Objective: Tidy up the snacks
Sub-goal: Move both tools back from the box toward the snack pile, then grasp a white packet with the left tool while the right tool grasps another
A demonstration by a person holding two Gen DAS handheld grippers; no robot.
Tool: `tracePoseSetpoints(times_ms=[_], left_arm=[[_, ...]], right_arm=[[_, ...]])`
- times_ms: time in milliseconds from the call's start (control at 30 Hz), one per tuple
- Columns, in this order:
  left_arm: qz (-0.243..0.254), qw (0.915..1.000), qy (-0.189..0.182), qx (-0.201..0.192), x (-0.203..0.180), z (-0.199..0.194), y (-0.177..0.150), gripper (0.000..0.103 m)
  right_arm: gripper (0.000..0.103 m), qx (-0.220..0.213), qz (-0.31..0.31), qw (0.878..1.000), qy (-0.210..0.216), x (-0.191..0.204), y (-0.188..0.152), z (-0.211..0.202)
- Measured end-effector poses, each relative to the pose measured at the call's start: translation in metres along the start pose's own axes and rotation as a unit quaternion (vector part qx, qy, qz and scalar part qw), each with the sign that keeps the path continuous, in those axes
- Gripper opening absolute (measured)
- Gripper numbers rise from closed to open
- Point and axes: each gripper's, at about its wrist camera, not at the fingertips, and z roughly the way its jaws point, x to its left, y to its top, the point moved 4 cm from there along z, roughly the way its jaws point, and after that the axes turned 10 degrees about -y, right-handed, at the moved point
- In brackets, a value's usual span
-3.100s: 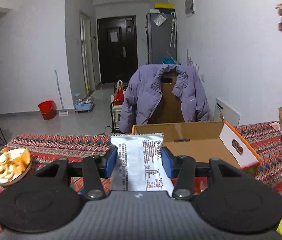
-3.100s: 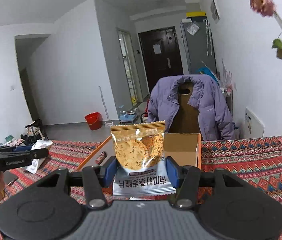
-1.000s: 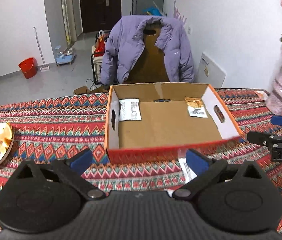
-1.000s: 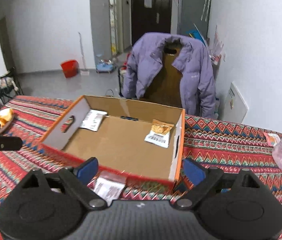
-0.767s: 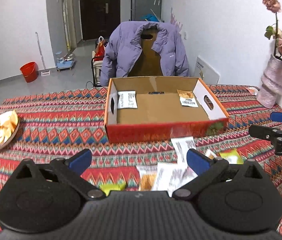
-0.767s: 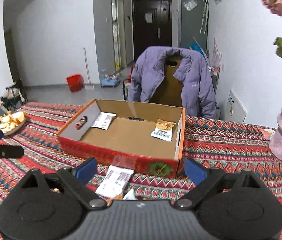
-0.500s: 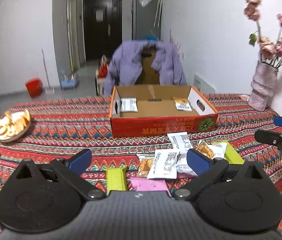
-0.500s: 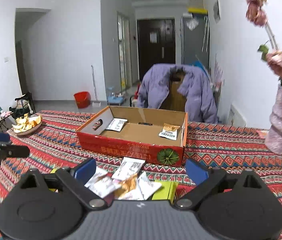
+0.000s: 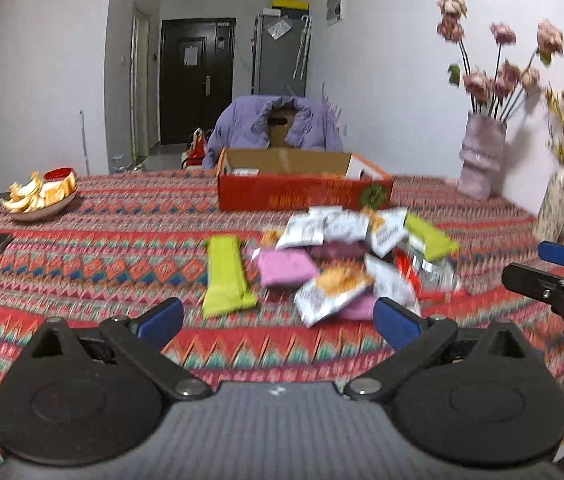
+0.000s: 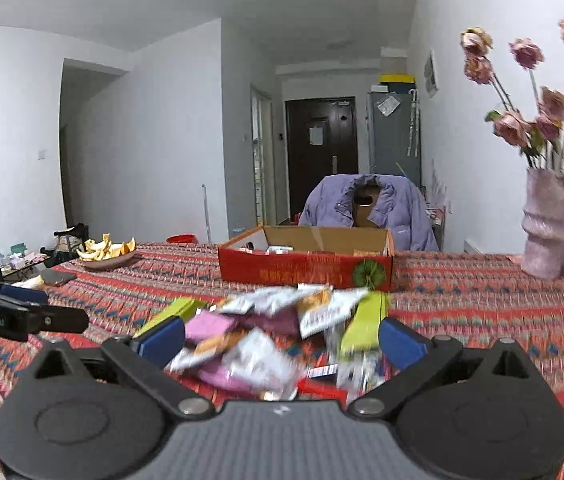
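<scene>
The left gripper (image 9: 277, 316) has its blue-padded jaws spread wide and holds nothing. The right gripper (image 10: 279, 338) is the same, wide apart and empty. About three seconds ago each one was clamped on a snack packet above the box; now both packets are released, and both tools have pulled back and come down low over the table.

Just ahead of the fingers lies the loose heap of snack packets (image 9: 346, 256), white, pink, orange and red ones mixed and overlapping on the patterned red woven tablecloth (image 9: 121, 248). A long lime-green packet (image 9: 225, 272) lies a little apart on the left of the heap, and a second lime-green packet (image 9: 428, 236) rests at its far right side. The right wrist view looks over the same heap (image 10: 265, 336), which sits between its jaws.

Behind the heap, near but not touching it, stands the shallow red cardboard box with brown inside (image 9: 304, 190). A white packet (image 9: 243, 171) shows inside at its left end; the rest of its floor is hidden at this low angle.

Farther left is a plate of orange peel (image 9: 39, 200), and at the far right a pale pink vase of dried roses (image 9: 480, 156).

It seems one round of placing is done and the next pick is starting. Most of the snacks are still outside the box, so the task is in an early part.
</scene>
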Motion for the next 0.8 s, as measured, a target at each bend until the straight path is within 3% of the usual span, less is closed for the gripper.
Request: tracePoseSetpoints(times_ms=[167, 433, 567, 700, 800], left_arm=[[0.007, 1.0000, -0.001, 0.004, -0.002, -0.008, -0.027, 0.103], [0.014, 0.9998, -0.013, 0.008, -0.007, 0.006, -0.031, 0.103], [0.000, 0.9995, -0.030, 0.011, -0.006, 0.024, -0.028, 0.103], [0.034, 0.9984, -0.043, 0.012, -0.013, 0.053, -0.019, 0.101], [0.055, 0.9967, -0.055, 0.023, -0.017, 0.082, -0.011, 0.091]], right_arm=[[0.103, 0.006, 0.041, 0.999, 0.004, -0.004, -0.026, -0.016], [0.103, 0.008, 0.022, 1.000, -0.014, -0.006, -0.033, -0.010], [0.098, 0.033, 0.012, 0.999, -0.004, -0.006, -0.035, 0.004], [0.088, 0.060, -0.006, 0.998, 0.014, -0.006, -0.036, 0.019], [0.086, 0.072, -0.013, 0.997, 0.017, -0.004, -0.034, 0.032]])
